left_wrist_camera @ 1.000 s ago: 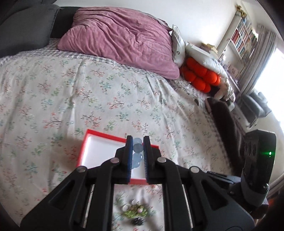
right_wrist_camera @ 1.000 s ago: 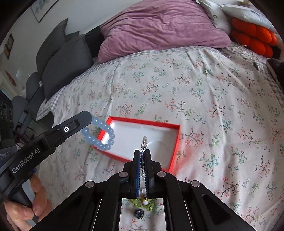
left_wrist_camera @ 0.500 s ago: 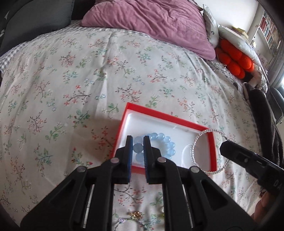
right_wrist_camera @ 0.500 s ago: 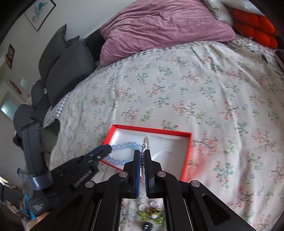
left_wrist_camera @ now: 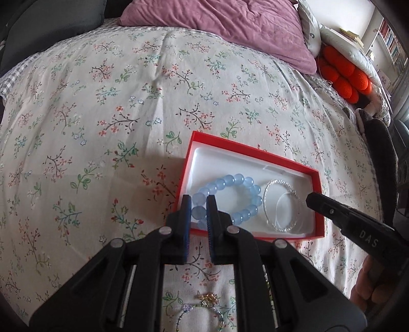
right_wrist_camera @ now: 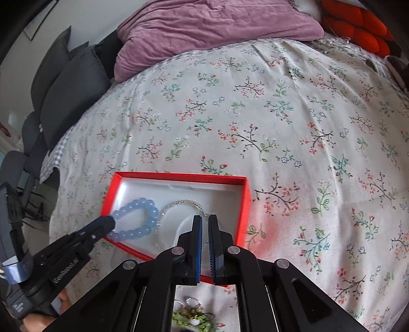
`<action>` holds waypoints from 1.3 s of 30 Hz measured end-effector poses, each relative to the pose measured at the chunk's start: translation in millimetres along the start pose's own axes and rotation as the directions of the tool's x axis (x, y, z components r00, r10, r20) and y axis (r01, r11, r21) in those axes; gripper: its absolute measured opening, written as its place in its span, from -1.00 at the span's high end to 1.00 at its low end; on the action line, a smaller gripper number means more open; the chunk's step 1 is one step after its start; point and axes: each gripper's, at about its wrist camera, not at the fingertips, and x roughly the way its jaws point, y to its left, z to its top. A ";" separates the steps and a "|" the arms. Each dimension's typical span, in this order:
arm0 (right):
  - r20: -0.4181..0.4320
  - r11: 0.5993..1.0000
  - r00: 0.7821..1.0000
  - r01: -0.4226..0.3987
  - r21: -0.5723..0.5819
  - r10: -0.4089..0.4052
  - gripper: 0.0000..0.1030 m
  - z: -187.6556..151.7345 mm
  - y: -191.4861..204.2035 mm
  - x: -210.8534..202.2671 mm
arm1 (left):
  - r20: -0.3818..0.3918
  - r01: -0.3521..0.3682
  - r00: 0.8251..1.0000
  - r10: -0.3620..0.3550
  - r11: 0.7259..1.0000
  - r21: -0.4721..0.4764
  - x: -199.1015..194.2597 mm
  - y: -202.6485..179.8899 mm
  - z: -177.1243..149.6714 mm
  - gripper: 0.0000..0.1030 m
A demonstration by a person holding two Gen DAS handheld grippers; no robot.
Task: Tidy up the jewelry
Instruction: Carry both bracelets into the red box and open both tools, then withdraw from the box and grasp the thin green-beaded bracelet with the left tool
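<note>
My left tool [left_wrist_camera: 196, 209] is pinched on a bead at the near-left of the blue bead bracelet [left_wrist_camera: 227, 199], whose loop lies in the left half of the red box [left_wrist_camera: 245, 148] on the bed. My right tool [right_wrist_camera: 205, 224], nearly closed, grips the silver bangle [left_wrist_camera: 281, 206] lying just right of the beads. Both only need releasing.

Box [left_wrist_camera: 255, 150]: on the bedspread [left_wrist_camera: 127, 102], straight ahead of my left gripper [left_wrist_camera: 196, 213].
Bead bracelet [left_wrist_camera: 230, 196]: in the box, between my left fingers.
Chain bracelet [left_wrist_camera: 283, 204]: in the box, right of the beads, at my right gripper [right_wrist_camera: 205, 232].
Pillow [left_wrist_camera: 217, 23]: far beyond the box.
Loose jewelry [right_wrist_camera: 191, 315]: behind my right fingertips.
</note>
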 end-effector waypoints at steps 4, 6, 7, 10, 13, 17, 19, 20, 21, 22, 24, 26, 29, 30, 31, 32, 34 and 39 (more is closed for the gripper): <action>-0.014 1.000 1.000 0.000 -0.007 0.000 0.68 1.1 -1.6 -2.8 | -0.009 -0.006 1.000 0.006 1.000 0.019 -4.2 -2.8 -3.4 0.75; -0.019 1.000 1.000 -0.004 -0.024 0.004 0.65 0.4 0.8 -6.0 | -0.005 -0.002 1.000 0.002 1.000 0.022 -7.9 -3.4 -4.6 0.74; -0.023 0.999 1.000 -0.005 -0.035 0.005 0.62 -0.1 2.1 -8.0 | -0.002 0.001 1.000 -0.001 1.000 0.024 -10.9 -3.9 -5.3 0.74; -0.025 0.998 1.000 -0.004 -0.067 0.002 0.35 -2.1 6.9 -15.2 | -0.001 0.012 1.000 -0.011 0.999 0.043 -18.6 -8.3 -7.1 0.63; 0.006 0.995 1.000 -0.005 -0.096 0.006 -0.36 -6.2 10.1 -31.0 | 0.010 0.013 1.000 -0.013 0.998 0.068 -28.5 -13.8 -10.0 0.44; 0.026 0.989 1.000 0.018 -0.150 -0.014 -0.37 -13.3 13.6 -48.5 | 0.028 0.013 0.999 -0.015 0.996 0.088 -43.6 -18.2 -16.4 -0.17; 0.026 0.987 0.999 0.026 -0.160 -0.022 -0.40 -17.6 13.9 -53.8 | 0.039 0.009 0.999 -0.013 0.995 0.097 -52.1 -19.1 -20.6 -0.35; 0.027 0.986 0.999 0.032 -0.166 -0.028 -0.43 -20.9 12.9 -57.3 | 0.040 0.004 0.999 -0.008 0.995 0.100 -54.5 -18.9 -22.7 -0.49; 0.029 0.985 0.999 0.038 -0.171 -0.034 -0.46 -23.7 12.2 -59.7 | 0.040 -0.003 0.999 -0.001 0.995 0.104 -56.9 -19.2 -25.0 -0.61; 0.034 0.983 0.999 0.046 -0.176 -0.041 -0.48 -26.1 11.2 -62.4 | 0.039 -0.011 0.999 0.007 0.994 0.109 -59.0 -19.1 -28.0 -0.64; 0.047 0.980 0.997 0.070 -0.185 -0.063 -0.63 -31.3 9.5 -68.0 | 0.034 -0.027 0.999 0.023 0.992 0.122 -61.7 -18.9 -34.2 -0.71; 0.060 0.978 0.995 0.085 -0.188 -0.075 -0.65 -36.3 6.9 -73.8 | 0.027 -0.047 0.999 0.044 0.990 0.133 -62.9 -18.3 -40.7 -0.85; 0.067 0.977 0.995 0.092 -0.194 -0.080 -0.74 -43.2 3.5 -79.7 | 0.019 -0.063 0.998 0.061 0.988 0.142 -65.2 -13.8 -51.1 -0.98; 0.074 0.975 0.994 0.095 -0.199 -0.081 -0.80 -45.5 3.0 -81.4 | 0.016 -0.065 0.998 0.063 0.988 0.143 -65.9 -12.0 -54.0 -0.98; 0.085 0.973 0.993 0.103 -0.207 -0.087 -0.84 -48.5 2.5 -83.4 | 0.014 -0.065 0.998 0.064 0.988 0.142 -66.7 -9.5 -57.2 -0.98; 0.093 0.970 0.991 0.110 -0.215 -0.092 -0.95 -51.3 2.4 -84.6 | 0.012 -0.065 0.998 0.064 0.988 0.143 -67.7 -7.1 -60.7 -0.99; 0.105 0.966 0.990 0.112 -0.233 -0.090 -1.00 -56.6 2.2 -86.0 | 0.007 -0.070 0.998 0.070 0.986 0.151 -68.7 -4.1 -66.9 -0.99; 0.068 0.952 0.989 0.143 -0.270 -0.129 -1.00 -71.2 0.7 -78.7 | -0.005 -0.080 0.997 0.082 0.979 0.186 -70.1 0.6 -83.2 -0.99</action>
